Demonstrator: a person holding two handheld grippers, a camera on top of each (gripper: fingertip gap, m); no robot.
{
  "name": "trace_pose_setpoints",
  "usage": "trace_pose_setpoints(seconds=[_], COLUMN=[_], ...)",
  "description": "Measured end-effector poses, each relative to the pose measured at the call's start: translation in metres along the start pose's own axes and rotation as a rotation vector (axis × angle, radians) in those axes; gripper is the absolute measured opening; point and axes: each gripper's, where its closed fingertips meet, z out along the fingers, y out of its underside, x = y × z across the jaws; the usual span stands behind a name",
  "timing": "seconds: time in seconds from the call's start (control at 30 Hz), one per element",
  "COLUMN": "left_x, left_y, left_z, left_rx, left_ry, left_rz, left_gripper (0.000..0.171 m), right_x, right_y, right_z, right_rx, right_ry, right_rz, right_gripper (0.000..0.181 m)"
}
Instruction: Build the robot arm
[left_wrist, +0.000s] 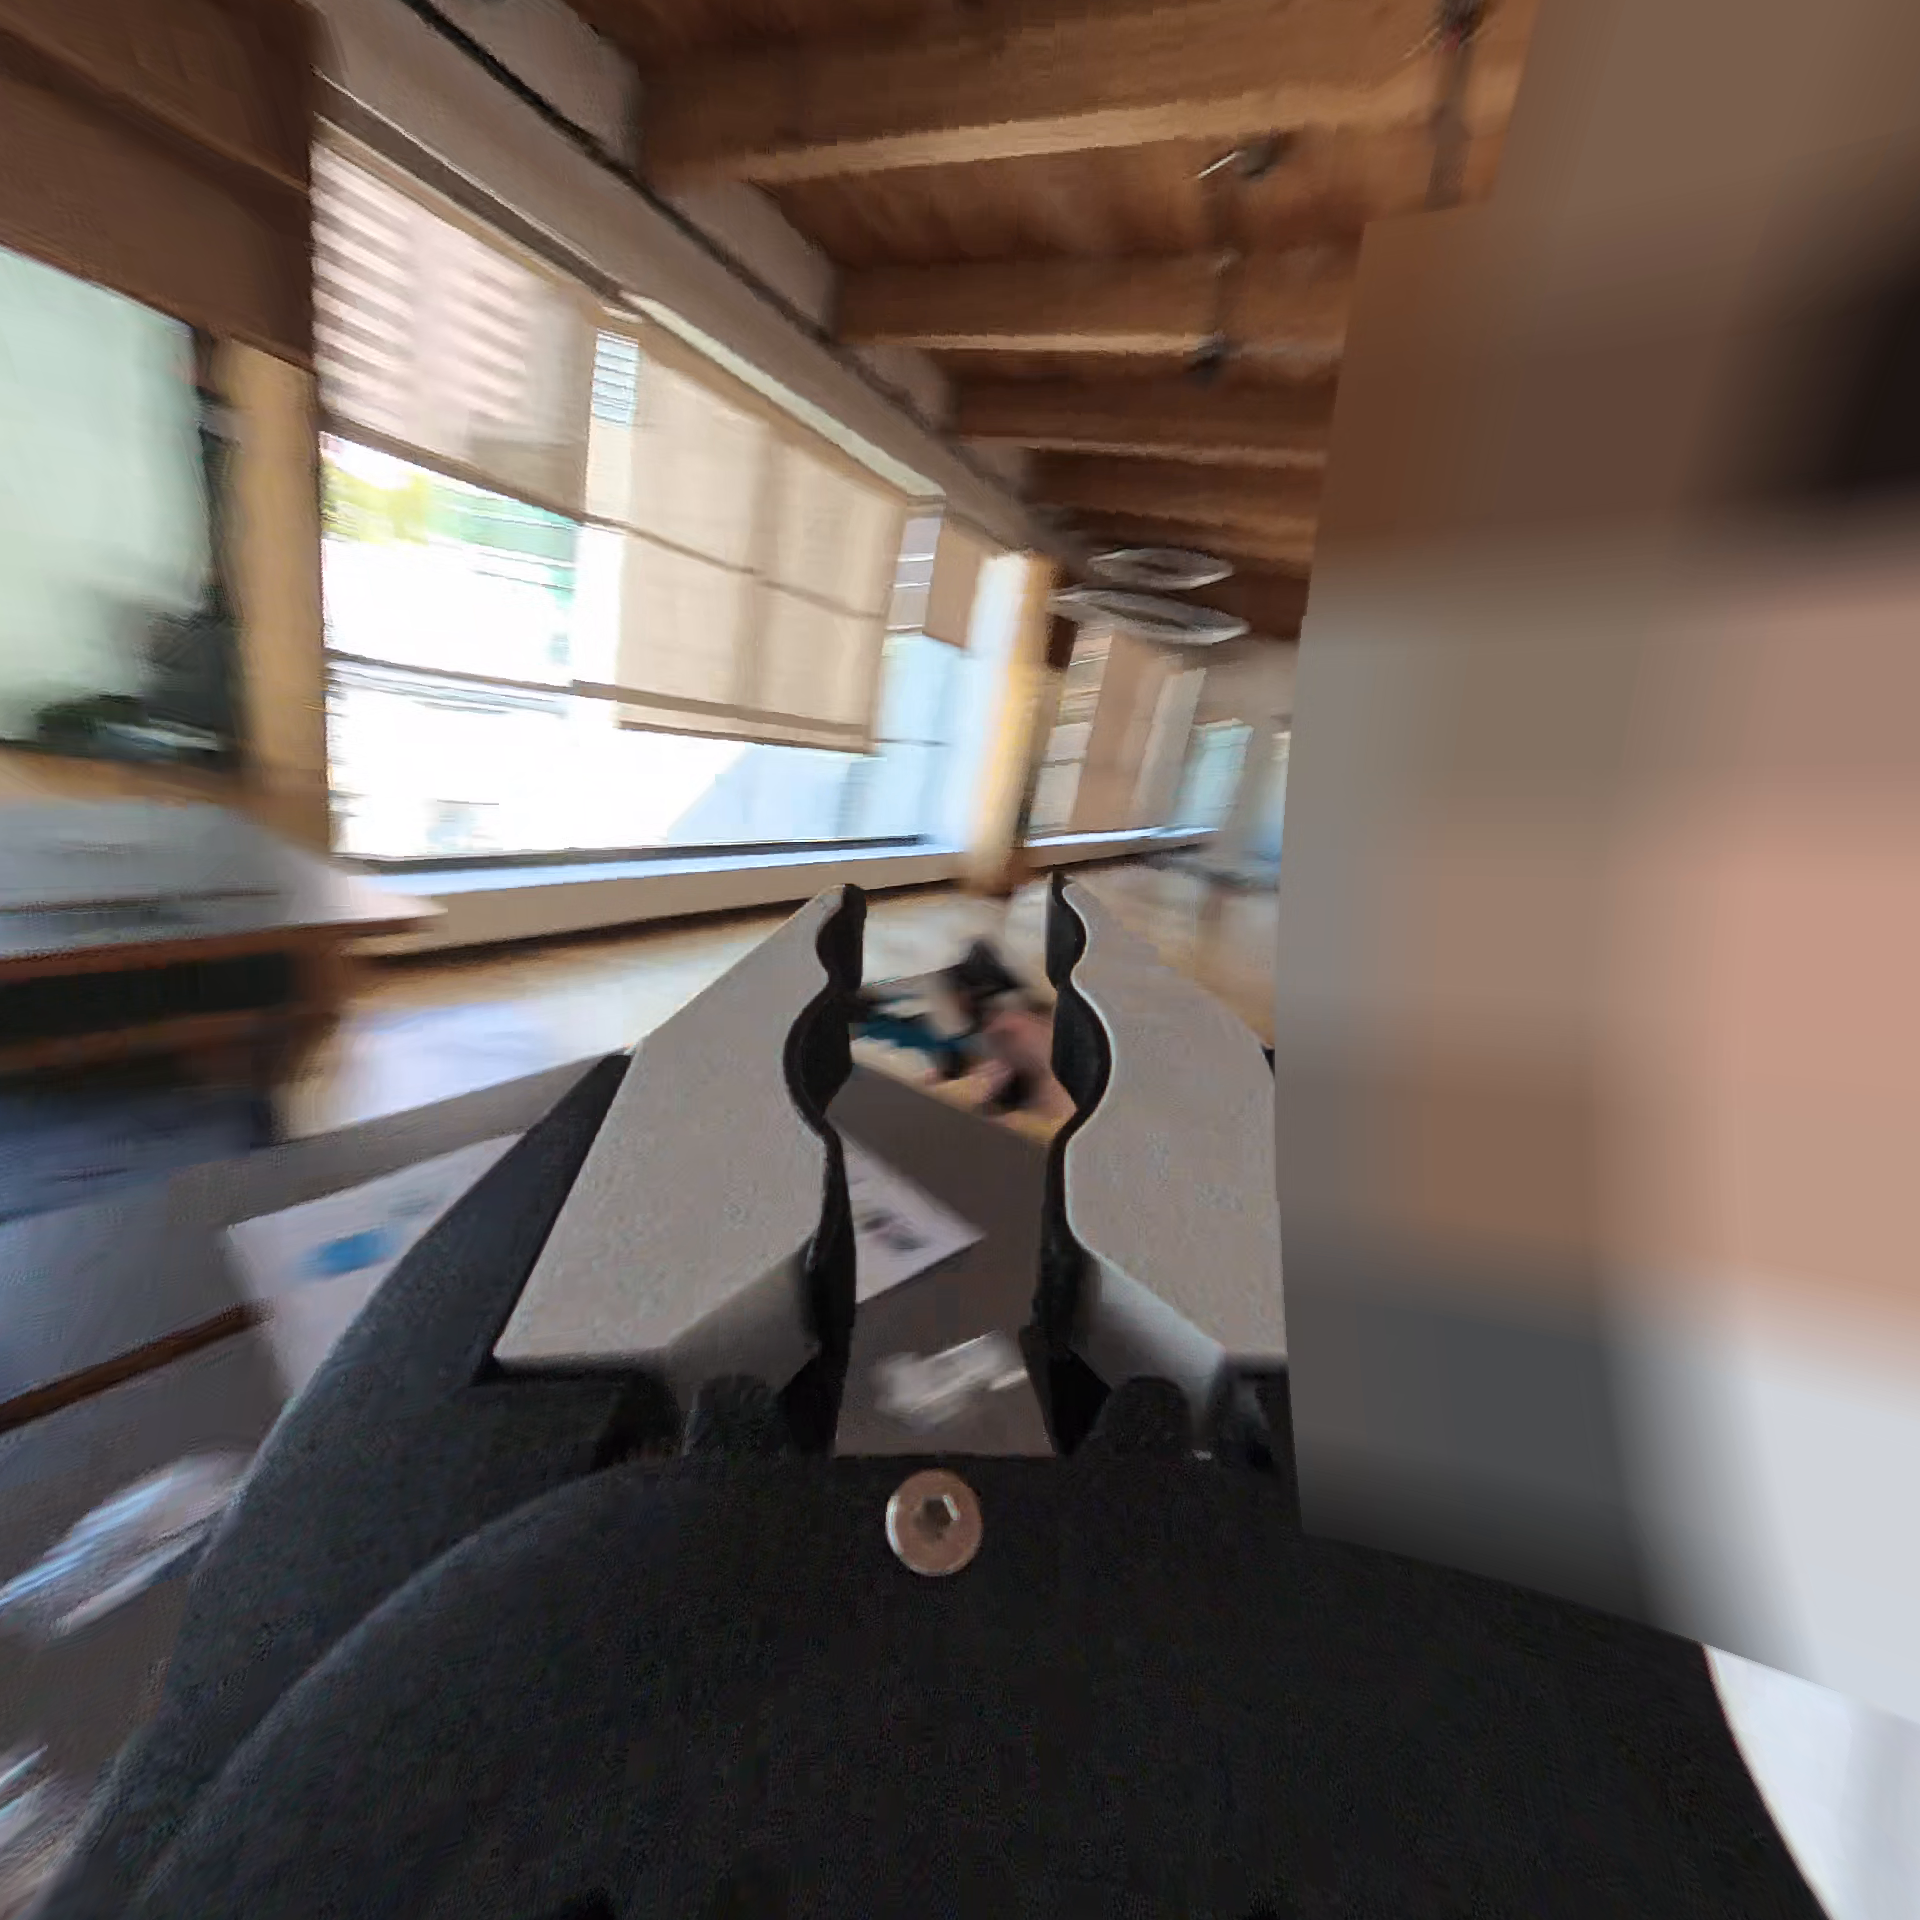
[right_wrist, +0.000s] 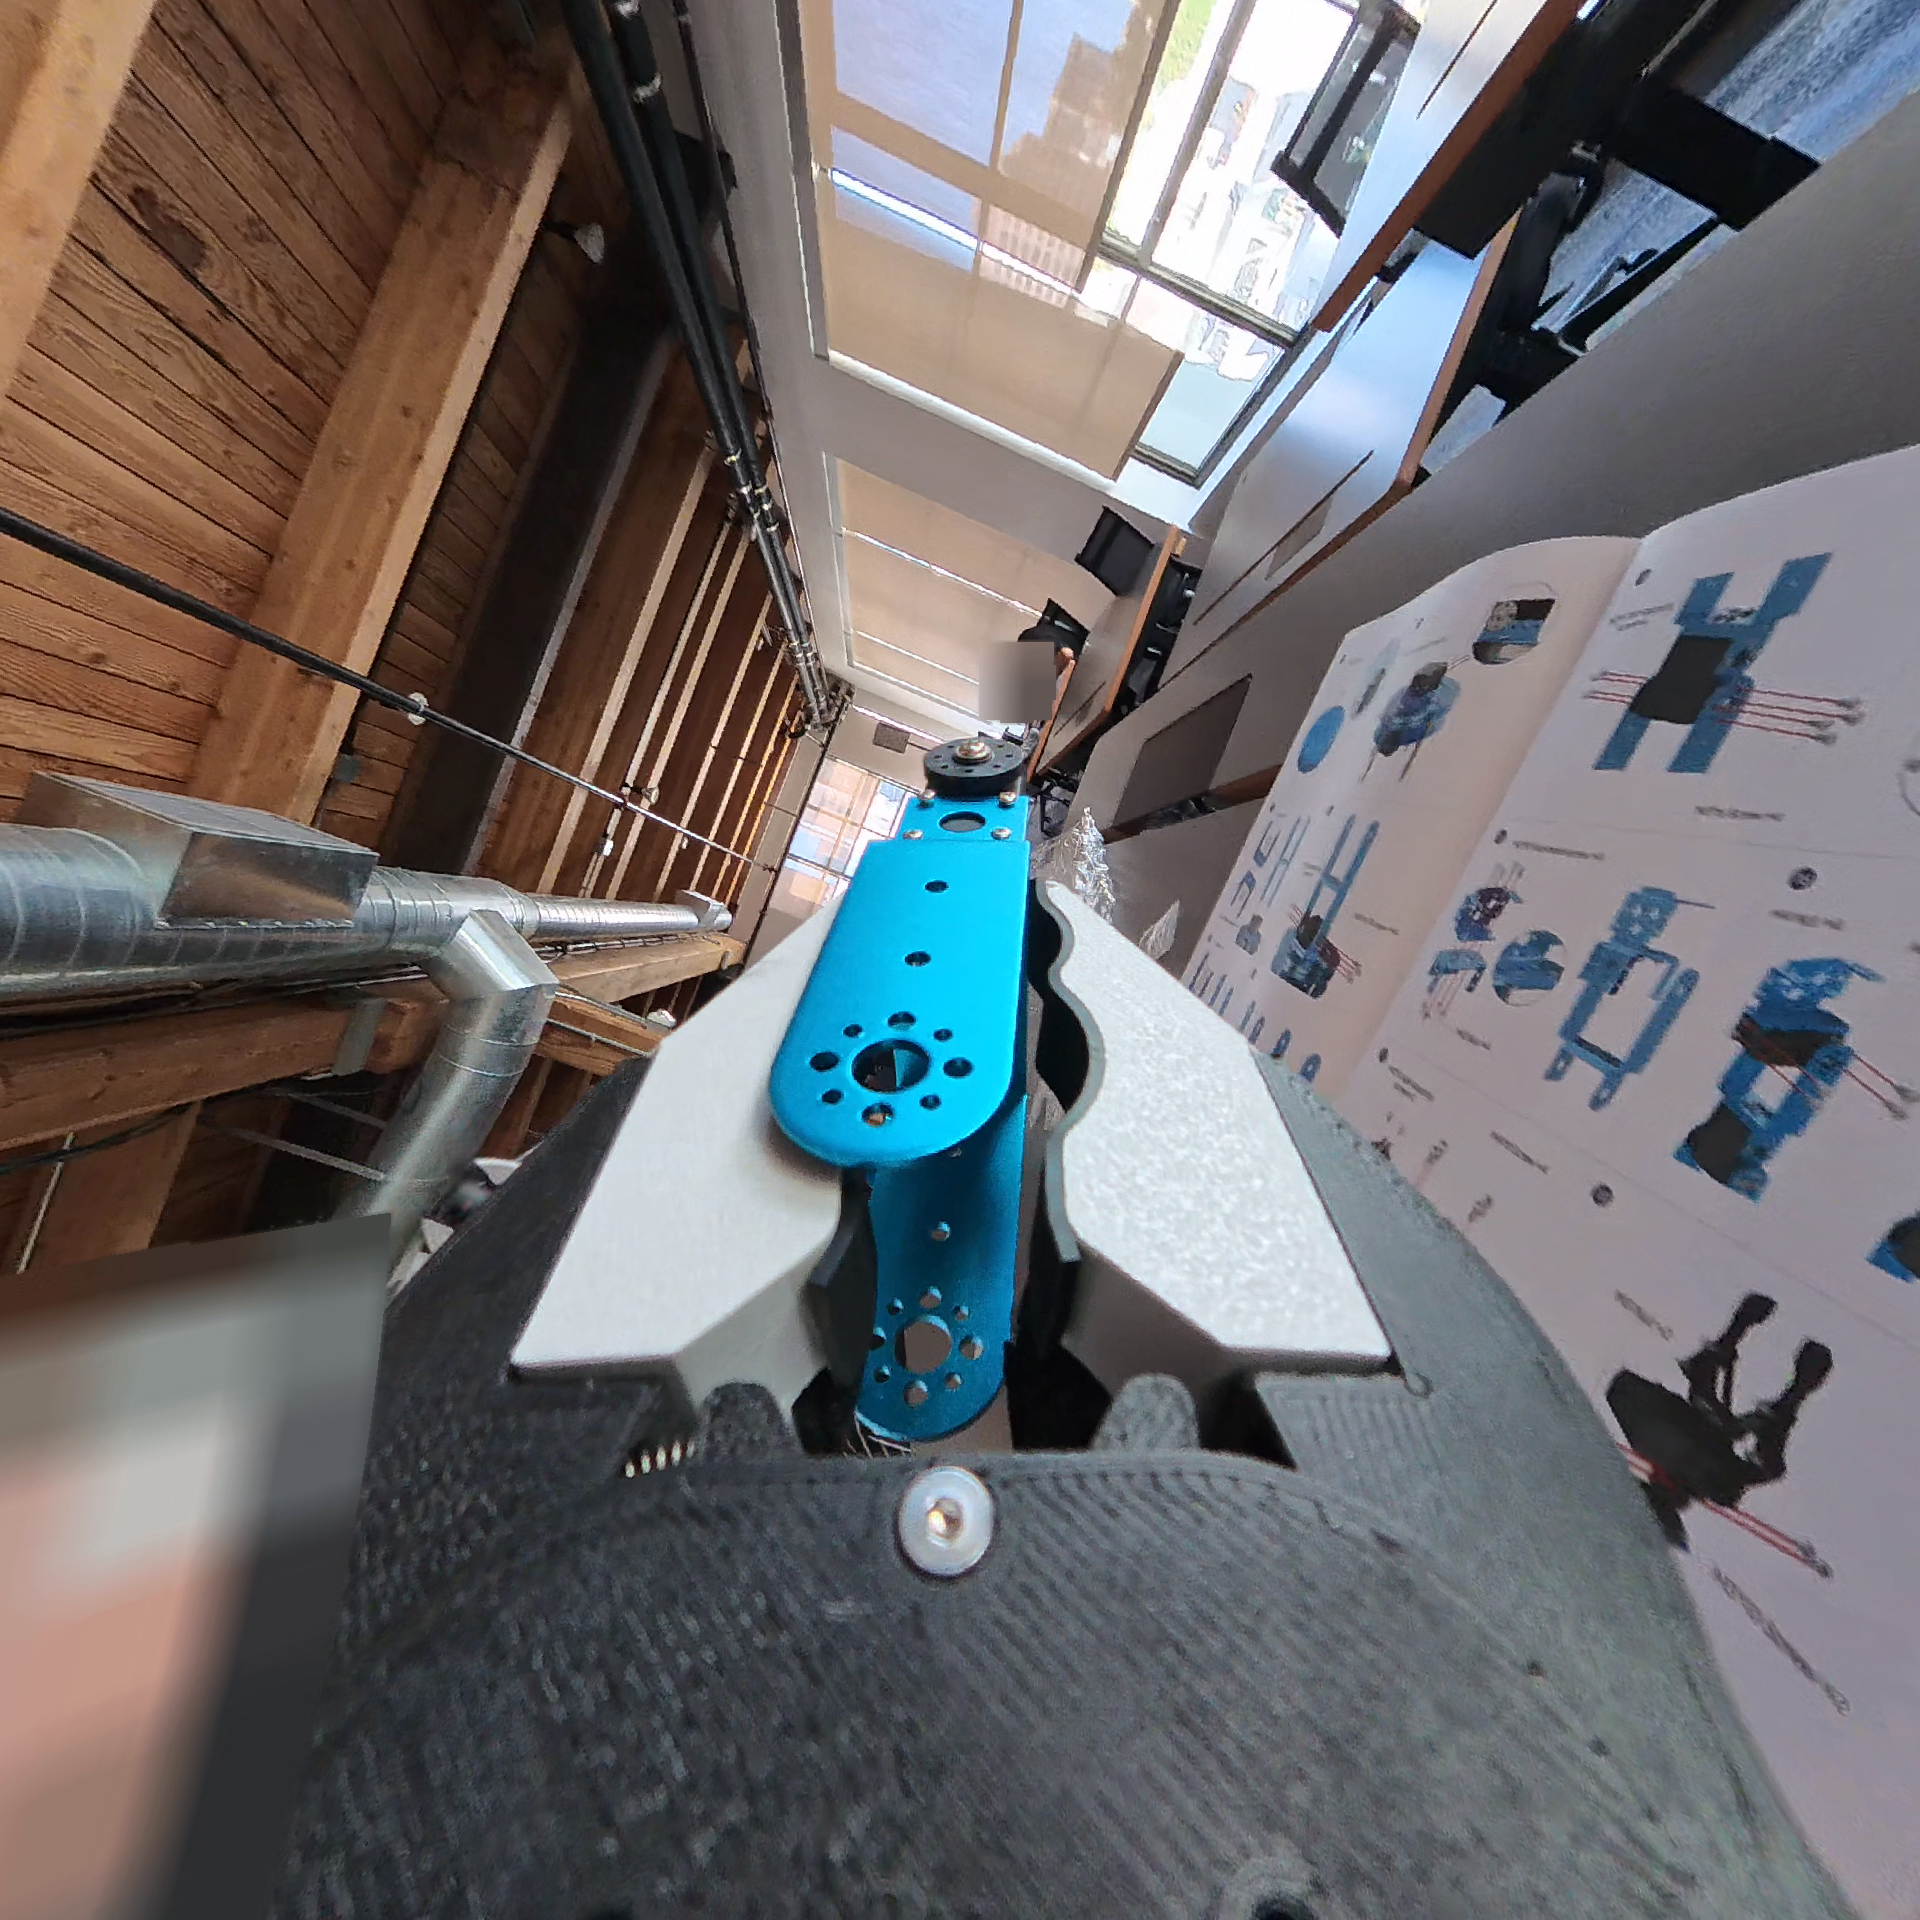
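Left gripper (left_wrist: 951, 899): black textured body of printed plastic, one silver hex-socket screw (left_wrist: 933, 1522) at centre. Two light grey angular fingers (left_wrist: 707, 1174), each lined inside with a black wavy pad.

Right gripper (right_wrist: 935, 914): same build. Black ribbed body, silver screw (right_wrist: 943, 1520) at centre, grey speckled fingers (right_wrist: 1174, 1164) with black scalloped liners. A small coil spring (right_wrist: 657, 1457) shows beside the left finger's base.
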Motion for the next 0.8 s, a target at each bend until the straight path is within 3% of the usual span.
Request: trace_pose_setpoints(seconds=[0.03,0.1,0.33,0.5,0.8], left_x=[-0.004,-0.006,-0.021,-0.024,-0.029], left_y=[0.006,0.015,0.016,0.006,0.002], left_z=[-0.022,-0.064,-0.168,-0.203,-0.258], left_rx=[-0.015,-0.018,-0.019,-0.056,-0.053], left_ry=[-0.1,-0.23,-0.453,-0.568,-0.622], left_rz=[0.106,0.205,0.138,0.204,0.118], left_gripper=[0.029,0.025,0.034,0.035,0.038], right_x=[0.002,0.005,0.015,0.007,-0.021], right_y=[0.002,0.009,0.03,0.049,0.1], right_z=[0.007,0.022,0.06,0.085,0.116], right_rx=[-0.009,-0.045,-0.135,-0.19,-0.228], right_ry=[0.008,0.02,0.039,0.009,-0.071], right_rz=[-0.005,-0.005,0.014,0.017,0.038], right_gripper=[0.028,0.028,0.028,0.028,0.028])
